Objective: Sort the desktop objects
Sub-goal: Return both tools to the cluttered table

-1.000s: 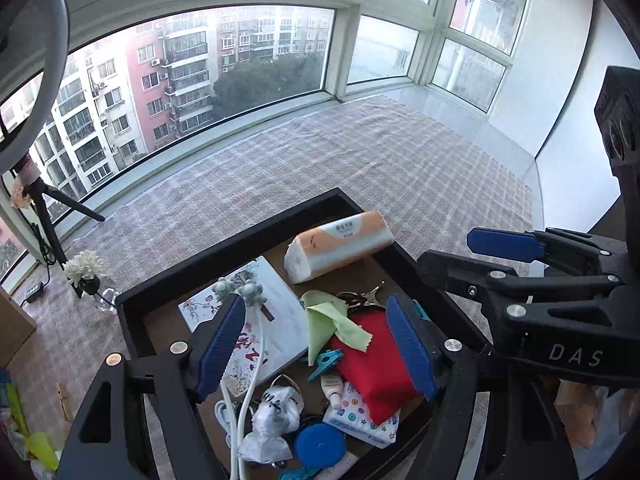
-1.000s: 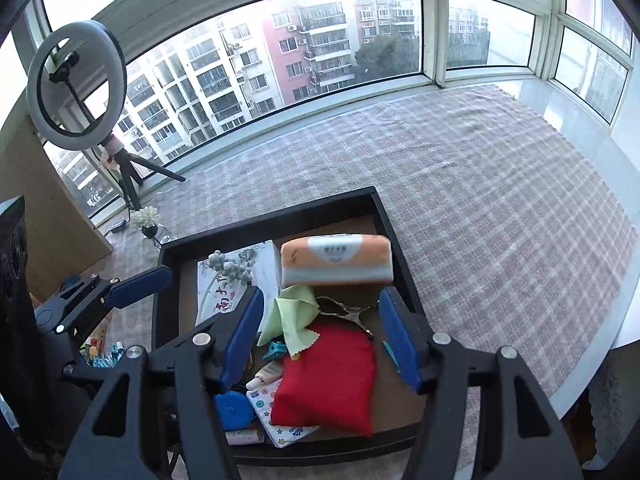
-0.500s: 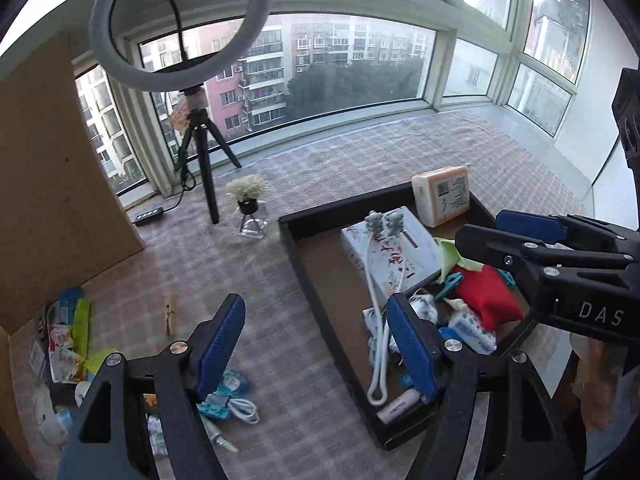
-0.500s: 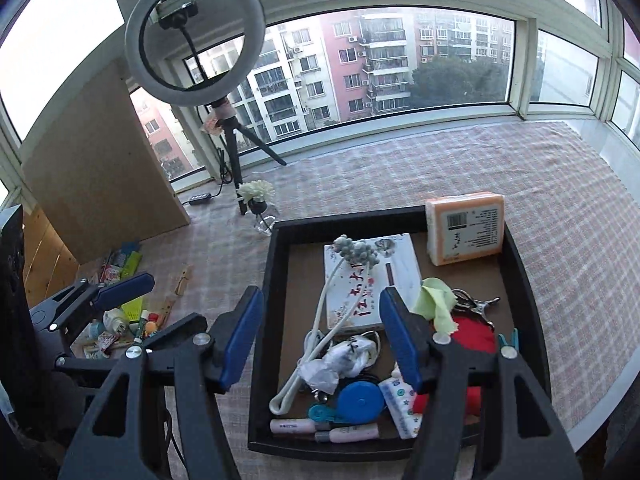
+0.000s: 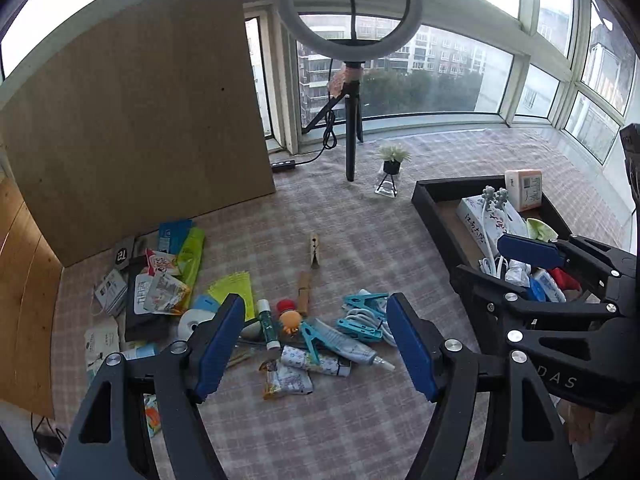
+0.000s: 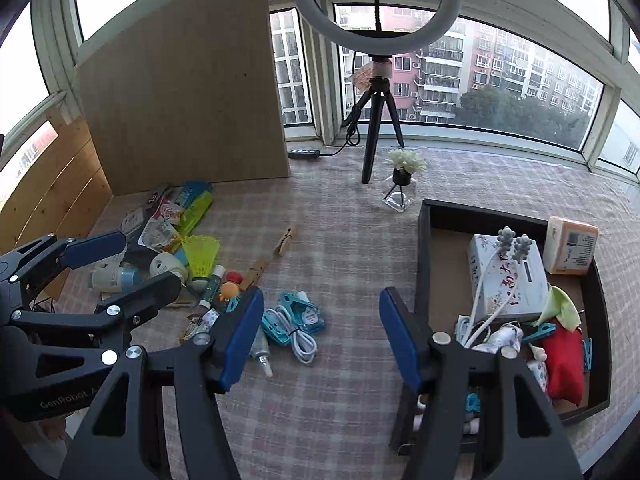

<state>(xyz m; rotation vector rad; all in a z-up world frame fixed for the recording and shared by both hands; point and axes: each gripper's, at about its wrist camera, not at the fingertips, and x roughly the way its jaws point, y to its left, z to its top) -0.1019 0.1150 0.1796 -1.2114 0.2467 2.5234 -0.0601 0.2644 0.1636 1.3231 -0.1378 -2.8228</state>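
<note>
A black tray (image 6: 424, 248) on the right holds a white box (image 6: 508, 280), an orange tissue pack (image 6: 572, 248), a red pouch (image 6: 566, 360) and a white cable. Loose items lie on the checked cloth to the left: blue clips with a white cable (image 5: 362, 318), a glue tube (image 5: 348, 346), wooden pegs (image 5: 314, 250), an orange toy (image 5: 290, 320), snack packets (image 5: 160, 284). My left gripper (image 5: 316, 346) is open and empty above the pile. My right gripper (image 6: 320, 336) is open and empty between the pile and the tray; it also shows in the left wrist view (image 5: 528, 248).
A ring light on a tripod (image 6: 376, 80) and a small potted plant (image 6: 404, 176) stand at the back. A tall wooden board (image 5: 140, 140) stands at the back left, with a wooden panel (image 6: 48, 188) along the left side.
Both grippers have swung left, away from the tray and toward the loose pile. Both stay open and empty.
</note>
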